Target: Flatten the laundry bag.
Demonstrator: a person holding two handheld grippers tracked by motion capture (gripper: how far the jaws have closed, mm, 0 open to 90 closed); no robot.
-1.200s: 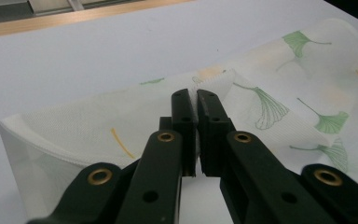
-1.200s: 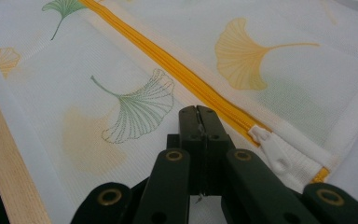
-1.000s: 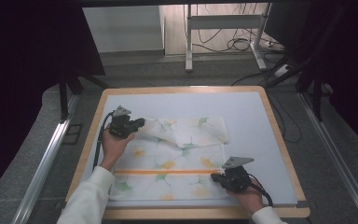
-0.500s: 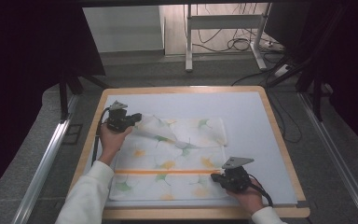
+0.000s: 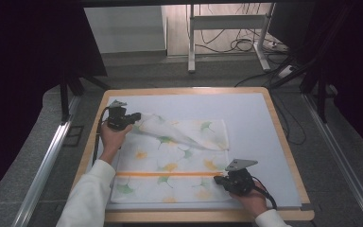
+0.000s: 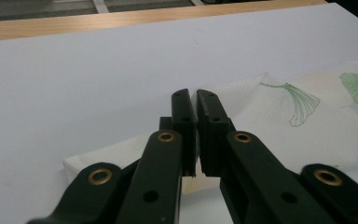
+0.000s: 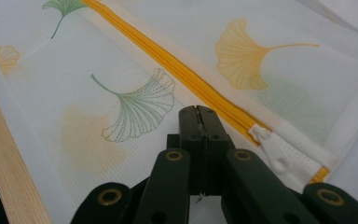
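Note:
A white mesh bag (image 5: 170,163) printed with ginkgo leaves lies flat on the white mat, an orange zipper (image 5: 165,174) running across it. My left gripper (image 5: 137,117) at the bag's far left is shut on a corner of the cloth (image 6: 242,93) and holds it stretched out, with a diagonal fold trailing right. In the left gripper view a white sliver of cloth shows between the closed jaws (image 6: 196,95). My right gripper (image 5: 218,180) is at the bag's near right, shut on the fabric (image 7: 135,102) just beside the white zipper pull (image 7: 272,147).
The white mat (image 5: 255,118) sits in a wooden-rimmed table top (image 5: 286,142), with bare mat right of and behind the bag. Beyond the table are floor cables (image 5: 246,45) and a metal stand (image 5: 227,21). Dark curtains hang on both sides.
My left gripper has moved left and slightly farther away with the cloth corner, pulling the folded layer flatter. The right gripper has stayed put.

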